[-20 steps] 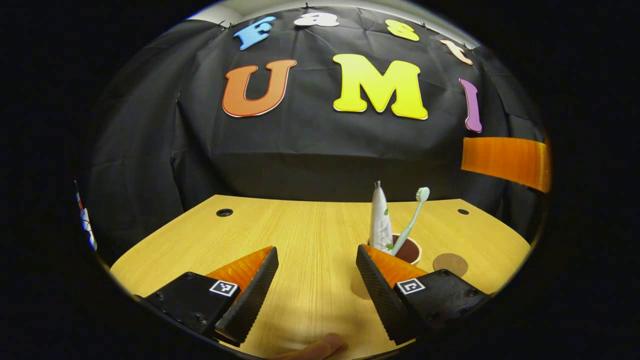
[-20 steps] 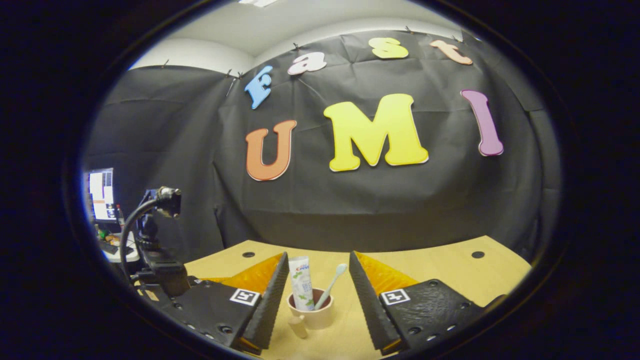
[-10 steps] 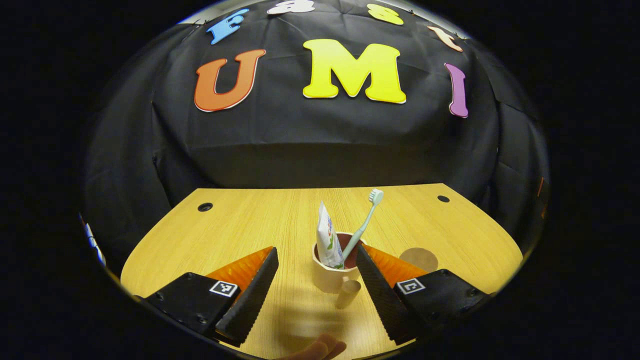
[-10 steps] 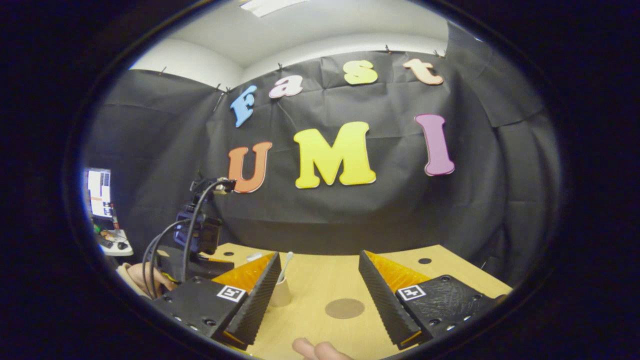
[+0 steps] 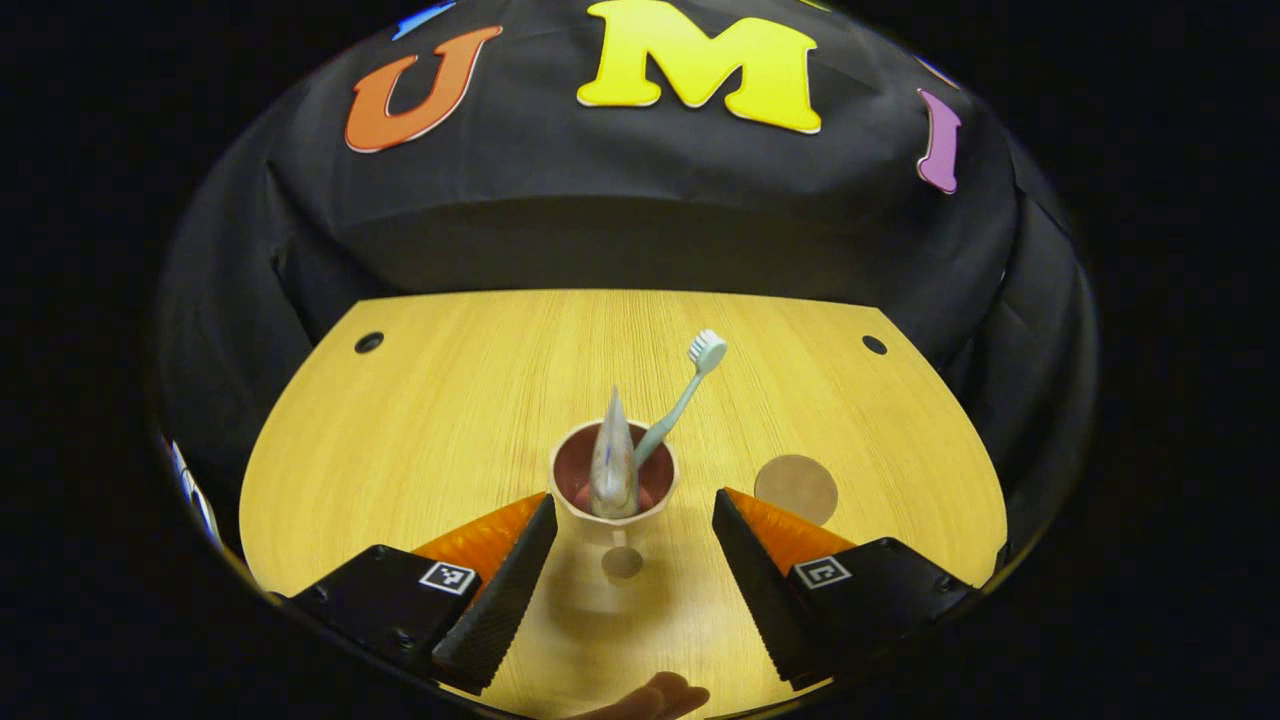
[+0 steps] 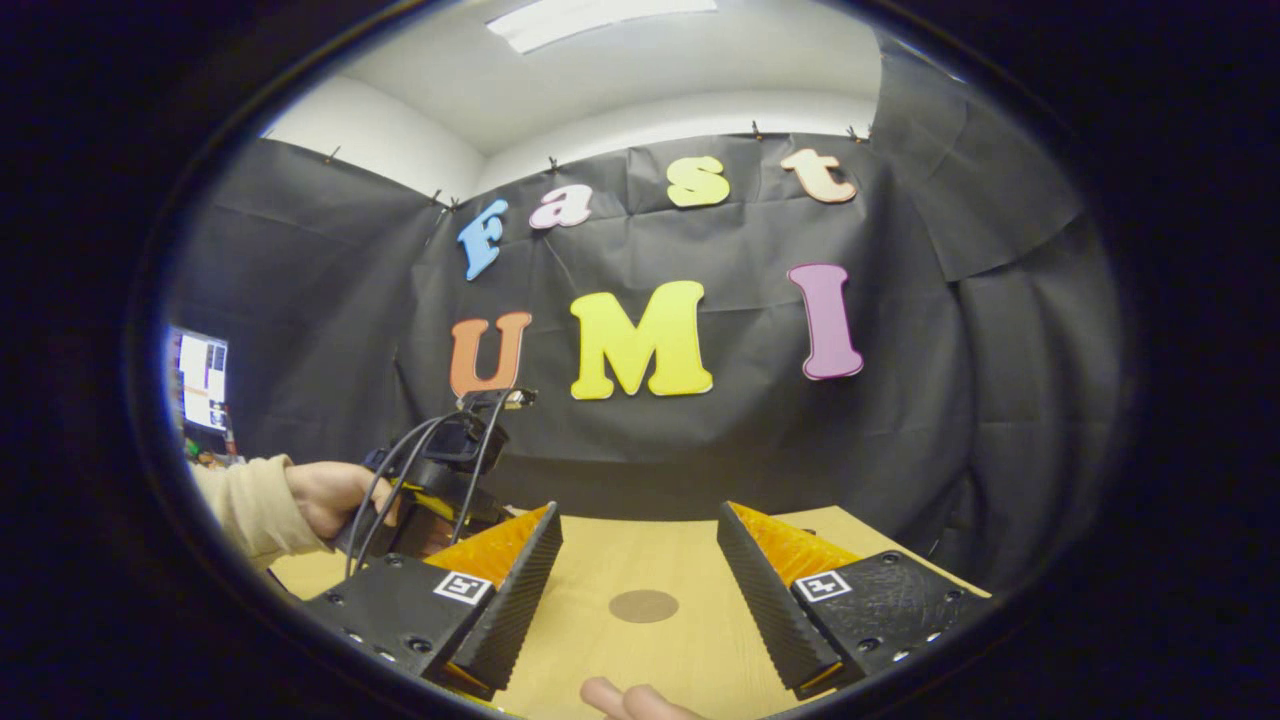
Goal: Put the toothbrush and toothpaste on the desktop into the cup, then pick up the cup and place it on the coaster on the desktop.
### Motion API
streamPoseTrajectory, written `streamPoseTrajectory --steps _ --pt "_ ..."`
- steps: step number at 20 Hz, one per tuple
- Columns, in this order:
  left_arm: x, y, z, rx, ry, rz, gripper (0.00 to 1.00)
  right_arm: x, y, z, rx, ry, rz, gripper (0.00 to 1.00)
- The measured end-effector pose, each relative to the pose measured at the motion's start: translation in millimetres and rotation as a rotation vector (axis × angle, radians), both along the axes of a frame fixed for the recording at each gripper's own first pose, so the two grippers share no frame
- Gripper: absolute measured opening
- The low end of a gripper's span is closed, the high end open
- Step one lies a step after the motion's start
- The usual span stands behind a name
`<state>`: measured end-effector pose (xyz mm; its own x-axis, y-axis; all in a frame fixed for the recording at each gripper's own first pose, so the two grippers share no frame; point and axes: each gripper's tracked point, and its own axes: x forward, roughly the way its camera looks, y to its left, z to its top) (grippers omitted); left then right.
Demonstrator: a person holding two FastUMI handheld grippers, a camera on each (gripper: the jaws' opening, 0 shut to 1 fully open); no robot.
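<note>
In the left gripper view a pale cup (image 5: 612,505) with a dark red inside stands on the wooden desktop (image 5: 470,400). It holds a toothpaste tube (image 5: 613,460) and a mint toothbrush (image 5: 680,400) that leans to the right. My left gripper (image 5: 630,560) is open, looking down on the cup, whose near side lies between the fingertips. A round brown coaster (image 5: 796,488) lies on the desk right of the cup. In the right gripper view my right gripper (image 6: 640,590) is open and holds nothing, with the coaster (image 6: 643,605) on the desk ahead of it.
Two cable holes (image 5: 368,342) (image 5: 875,344) sit near the desk's far corners. A fingertip (image 5: 655,695) shows at the bottom of the left gripper view. In the right gripper view a sleeved hand (image 6: 320,495) holds the other gripper at the left; a monitor (image 6: 203,380) stands far left.
The left gripper has tilted down and moved until the cup sits between its fingertips. The right gripper has swung right, away from the cup, towards the coaster.
</note>
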<state>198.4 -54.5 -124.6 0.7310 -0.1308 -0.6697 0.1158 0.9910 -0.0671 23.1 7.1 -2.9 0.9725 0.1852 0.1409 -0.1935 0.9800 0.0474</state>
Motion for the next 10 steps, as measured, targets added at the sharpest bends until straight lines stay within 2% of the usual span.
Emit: streamPoseTrajectory --steps 3,7,10 --pt "2 6 -21 0.063 0.117 0.013 0.98 -8 -4 -5 0.03 0.016 0.014 0.95" --pt "8 10 -43 0.082 0.225 0.034 0.93 -15 1 -12 0.033 0.019 0.052 0.95" --pt "10 12 -55 0.078 0.301 0.052 0.83 -16 3 -20 0.016 0.022 0.06 0.95"
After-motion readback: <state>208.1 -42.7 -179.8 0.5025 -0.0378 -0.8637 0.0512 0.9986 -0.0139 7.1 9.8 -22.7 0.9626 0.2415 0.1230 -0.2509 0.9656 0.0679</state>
